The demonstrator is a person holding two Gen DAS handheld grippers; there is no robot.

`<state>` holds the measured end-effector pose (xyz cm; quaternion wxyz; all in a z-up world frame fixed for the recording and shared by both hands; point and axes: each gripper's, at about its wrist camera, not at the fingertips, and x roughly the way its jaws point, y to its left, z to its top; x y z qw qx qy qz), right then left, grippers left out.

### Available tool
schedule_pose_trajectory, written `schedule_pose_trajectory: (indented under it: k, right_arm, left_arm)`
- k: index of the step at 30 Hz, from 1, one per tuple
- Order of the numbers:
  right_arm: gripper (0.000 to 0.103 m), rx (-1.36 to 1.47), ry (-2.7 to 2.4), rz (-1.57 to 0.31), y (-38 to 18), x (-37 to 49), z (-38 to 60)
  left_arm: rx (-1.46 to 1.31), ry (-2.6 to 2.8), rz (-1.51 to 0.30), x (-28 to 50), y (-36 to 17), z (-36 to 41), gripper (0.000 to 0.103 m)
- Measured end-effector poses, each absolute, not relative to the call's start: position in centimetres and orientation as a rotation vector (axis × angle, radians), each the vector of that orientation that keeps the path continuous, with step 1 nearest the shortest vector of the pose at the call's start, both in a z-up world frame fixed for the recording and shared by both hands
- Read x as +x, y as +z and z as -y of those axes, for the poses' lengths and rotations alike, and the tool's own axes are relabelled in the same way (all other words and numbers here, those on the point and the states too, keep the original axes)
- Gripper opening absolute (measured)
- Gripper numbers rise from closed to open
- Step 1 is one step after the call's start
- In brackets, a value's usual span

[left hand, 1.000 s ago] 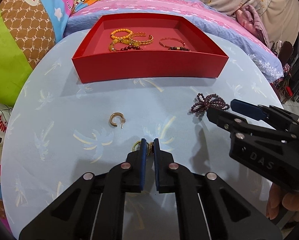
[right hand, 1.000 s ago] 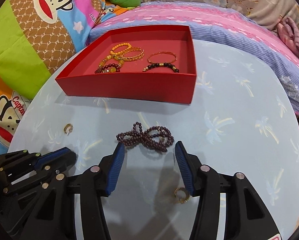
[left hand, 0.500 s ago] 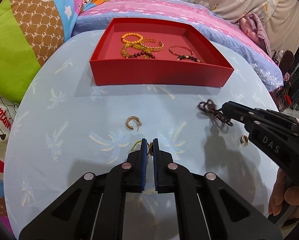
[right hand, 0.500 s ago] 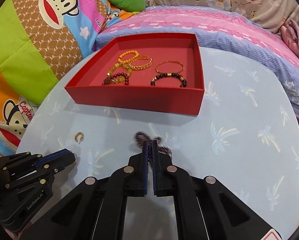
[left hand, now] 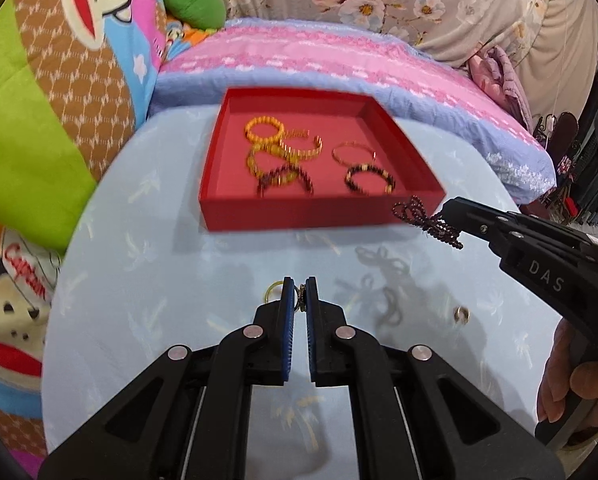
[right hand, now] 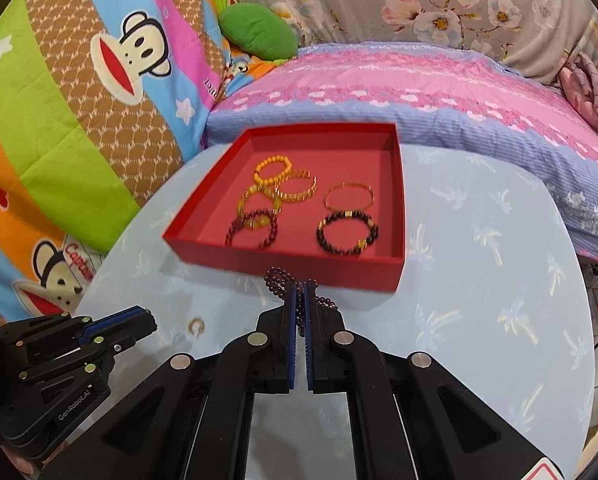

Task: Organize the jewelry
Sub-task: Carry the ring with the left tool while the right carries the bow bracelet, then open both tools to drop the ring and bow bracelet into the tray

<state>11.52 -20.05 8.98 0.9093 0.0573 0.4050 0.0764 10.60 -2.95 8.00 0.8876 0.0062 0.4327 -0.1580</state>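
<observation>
At the far left, a bright cartoon-monkey quilt [right hand: 79, 92] rises behind the round pale-blue table [right hand: 479, 280], with a green cushion [right hand: 259, 32] tucked near its top edge. On the table's far side sits the red tray [right hand: 287, 268], which holds several bracelets: an orange bead bracelet [right hand: 272, 171] at the back, gold chain ones beside it, a thin gold bangle [right hand: 349, 196] and a dark bead bracelet with gold spacers [right hand: 347, 234] on the right half. Nearer the viewer, the left gripper [left hand: 299, 294] has its jaws pressed together on a small gold earring [left hand: 274, 290]; the hoop sticks out to the left of the blue pads and a beaded bit shows in the narrow gap between them. One loose gold hoop earring [right hand: 197, 326] lies on the cloth between the two grippers, and the left wrist view shows another small gold earring [left hand: 461, 314] on the table under the right gripper. To the right, the right gripper [right hand: 300, 292] is clamped on a dark purple bead strand [left hand: 427, 220], held clear of the table just in front of the tray's near wall; loops of it hang out on both sides of the jaws, and its shadow falls on the cloth below. A hand [left hand: 571, 380] grips that tool's handle at the right edge.
</observation>
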Motion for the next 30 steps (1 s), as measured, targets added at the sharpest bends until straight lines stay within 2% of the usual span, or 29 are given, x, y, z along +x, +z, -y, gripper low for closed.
schedule_pose_trajectory:
  k: [8,13,21,27,30]
  right_arm:
    - [0.004,0.119,0.142,-0.792,11.8,18.5,21.4]
    - [0.004,0.155,0.139,-0.800,12.2,24.5,22.3]
    - [0.004,0.149,0.121,-0.872,9.4,32.9,22.2]
    - [0.004,0.157,0.114,-0.977,5.6,36.1,22.5]
    - [0.011,0.158,0.089,-0.981,4.9,36.2,22.6]
  left_arm:
    - [0.032,-0.353,-0.783,18.0,12.7,4.2,0.006]
    - [0.048,-0.349,-0.766,24.4,13.8,5.5,0.006]
    - [0.070,-0.361,-0.827,32.7,11.0,8.1,0.006]
    - [0.074,-0.343,-0.894,35.9,7.9,9.2,0.006]
    - [0.076,-0.322,-0.907,36.5,7.0,9.3,0.007]
